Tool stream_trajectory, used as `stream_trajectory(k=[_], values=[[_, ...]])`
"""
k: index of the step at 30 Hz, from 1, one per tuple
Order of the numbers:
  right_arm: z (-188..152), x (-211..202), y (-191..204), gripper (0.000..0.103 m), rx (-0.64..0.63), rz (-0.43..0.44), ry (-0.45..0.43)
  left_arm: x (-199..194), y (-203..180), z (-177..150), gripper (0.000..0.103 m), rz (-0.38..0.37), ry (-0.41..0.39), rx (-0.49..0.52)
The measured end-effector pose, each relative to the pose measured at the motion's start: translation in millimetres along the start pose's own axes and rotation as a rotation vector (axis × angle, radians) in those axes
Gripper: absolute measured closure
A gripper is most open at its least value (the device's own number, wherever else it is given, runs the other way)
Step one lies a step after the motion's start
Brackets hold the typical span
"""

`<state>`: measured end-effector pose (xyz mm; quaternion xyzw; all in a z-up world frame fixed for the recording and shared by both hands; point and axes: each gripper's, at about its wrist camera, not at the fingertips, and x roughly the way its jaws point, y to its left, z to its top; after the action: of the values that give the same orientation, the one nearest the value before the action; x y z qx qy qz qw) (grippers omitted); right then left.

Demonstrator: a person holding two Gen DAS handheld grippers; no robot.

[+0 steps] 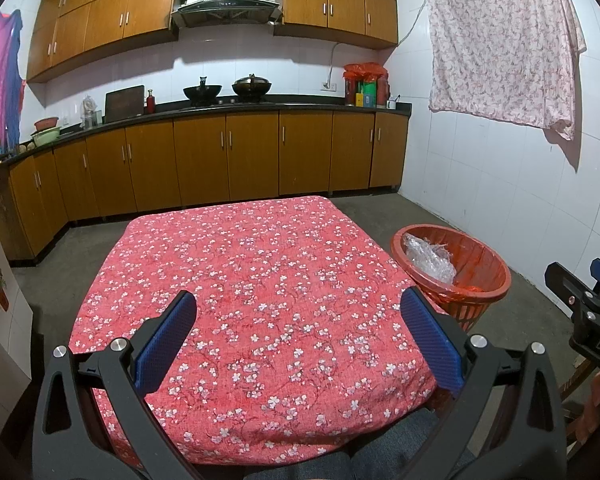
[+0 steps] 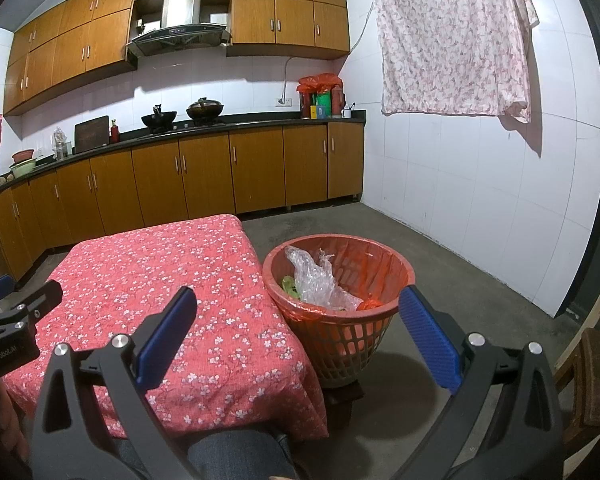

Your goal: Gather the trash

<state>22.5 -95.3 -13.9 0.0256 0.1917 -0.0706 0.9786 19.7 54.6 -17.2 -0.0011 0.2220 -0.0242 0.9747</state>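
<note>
The red basket (image 2: 340, 304) sat on the floor just beside the table (image 1: 260, 300). Inside it lay crinkly clear plastic (image 2: 320, 280) and something green (image 2: 289, 284). The left gripper (image 1: 298, 320) and right gripper (image 2: 296, 316) were both wide open, holding nothing.

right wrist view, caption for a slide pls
Open right gripper hovers near red trash basket holding clear plastic wrap, beside floral-clothed table.

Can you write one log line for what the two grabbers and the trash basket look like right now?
left gripper: open, empty, over floral tablecloth | right gripper: open, empty | red basket: holds crumpled clear plastic | table: no trash visible
</note>
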Motion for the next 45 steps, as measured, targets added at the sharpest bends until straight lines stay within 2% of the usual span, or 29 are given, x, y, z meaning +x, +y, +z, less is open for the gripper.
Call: stream_trajectory(k=[45], values=[[2.7,-1.3,-2.9,0.004,0.003,0.001,0.004,4.0,-0.1,-5.6,0.002,0.009,0.009,-0.001]])
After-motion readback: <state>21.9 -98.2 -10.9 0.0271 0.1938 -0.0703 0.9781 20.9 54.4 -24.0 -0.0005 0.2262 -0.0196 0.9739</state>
